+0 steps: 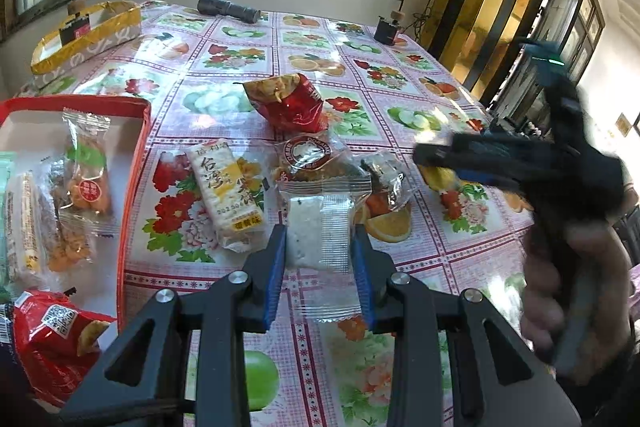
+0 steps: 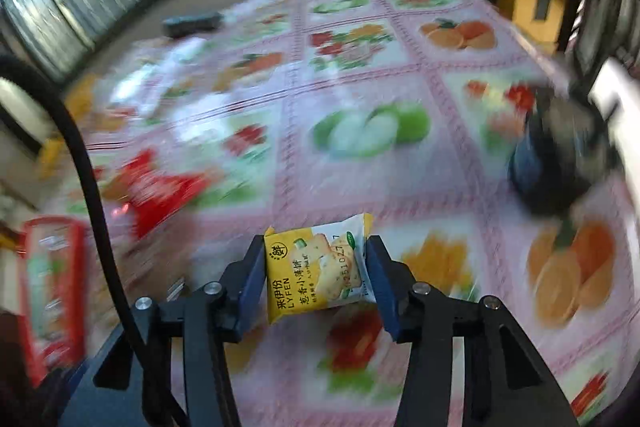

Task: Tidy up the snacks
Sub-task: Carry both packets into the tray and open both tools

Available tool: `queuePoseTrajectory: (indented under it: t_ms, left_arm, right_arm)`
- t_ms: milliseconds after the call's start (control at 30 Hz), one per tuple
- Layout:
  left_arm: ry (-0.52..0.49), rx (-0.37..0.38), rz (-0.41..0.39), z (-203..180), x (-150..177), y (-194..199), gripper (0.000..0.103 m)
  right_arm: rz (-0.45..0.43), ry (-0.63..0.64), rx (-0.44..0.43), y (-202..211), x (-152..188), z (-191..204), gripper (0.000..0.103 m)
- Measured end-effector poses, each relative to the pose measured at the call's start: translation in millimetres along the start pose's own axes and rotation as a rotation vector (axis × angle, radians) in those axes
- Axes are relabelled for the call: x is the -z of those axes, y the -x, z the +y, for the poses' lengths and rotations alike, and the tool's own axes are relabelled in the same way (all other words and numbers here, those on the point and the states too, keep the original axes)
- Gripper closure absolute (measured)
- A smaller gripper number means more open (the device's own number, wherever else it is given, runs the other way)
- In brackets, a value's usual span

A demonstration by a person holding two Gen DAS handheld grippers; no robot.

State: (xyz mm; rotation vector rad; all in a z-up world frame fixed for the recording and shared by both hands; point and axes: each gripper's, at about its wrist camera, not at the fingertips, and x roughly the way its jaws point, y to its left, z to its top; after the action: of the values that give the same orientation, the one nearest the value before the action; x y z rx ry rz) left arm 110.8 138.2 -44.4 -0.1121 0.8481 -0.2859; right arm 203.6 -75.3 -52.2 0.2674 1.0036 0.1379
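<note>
My left gripper [image 1: 320,231] has its jaws on both sides of a clear packet with a white rice cake [image 1: 318,233], gripping it just over the table. Beyond it lie a Taiwan rice cracker pack [image 1: 228,195], a round pastry pack [image 1: 312,161], a small clear-wrapped snack [image 1: 386,179] and a red chip bag [image 1: 292,103]. A red tray [image 1: 134,163] at left holds several snacks. My right gripper [image 2: 316,263] is shut on a yellow LYFEN cracker packet [image 2: 312,267], held above the table; it shows blurred at right in the left view [image 1: 432,151].
A gold-edged box [image 1: 86,39] stands at the back left. A dark cylinder [image 1: 228,9] and a small black grinder [image 1: 386,29] sit at the far edge. A dark blurred object [image 2: 556,155] is at the right. The red tray shows at left [image 2: 52,291].
</note>
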Motion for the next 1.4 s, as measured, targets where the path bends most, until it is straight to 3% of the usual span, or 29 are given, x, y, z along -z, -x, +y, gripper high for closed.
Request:
queuePoseTrajectory:
  t_ms: [100, 300, 467, 633, 800, 1033, 1400]
  left_arm:
    - [0.005, -0.007, 0.018, -2, 0, 4, 0.070]
    - [0.020, -0.004, -0.047, -1, 8, 78, 0.069]
    - [0.059, -0.138, -0.124, 33, 23, 137, 0.069]
    - [0.171, -0.260, -0.132, 95, 42, 164, 0.069]
    - [0.238, -0.327, -0.117, 140, 51, 167, 0.069]
    - [0.266, -0.324, -0.069, 173, 46, 145, 0.069]
    - [0.274, -0.350, -0.013, 194, 46, 129, 0.069]
  right_arm:
    - [-0.068, -0.011, -0.058, 21, 22, 3, 0.055]
    - [-0.193, 0.025, -0.270, 45, 31, 8, 0.055]
    - [-0.176, 0.106, -0.447, 61, 40, 48, 0.055]
    - [-0.116, 0.219, -0.562, 67, 53, 116, 0.055]
    - [-0.057, 0.309, -0.589, 50, 55, 178, 0.055]
    - [0.021, 0.390, -0.558, 6, 51, 255, 0.055]
    - [0.089, 0.431, -0.458, -41, 53, 291, 0.054]
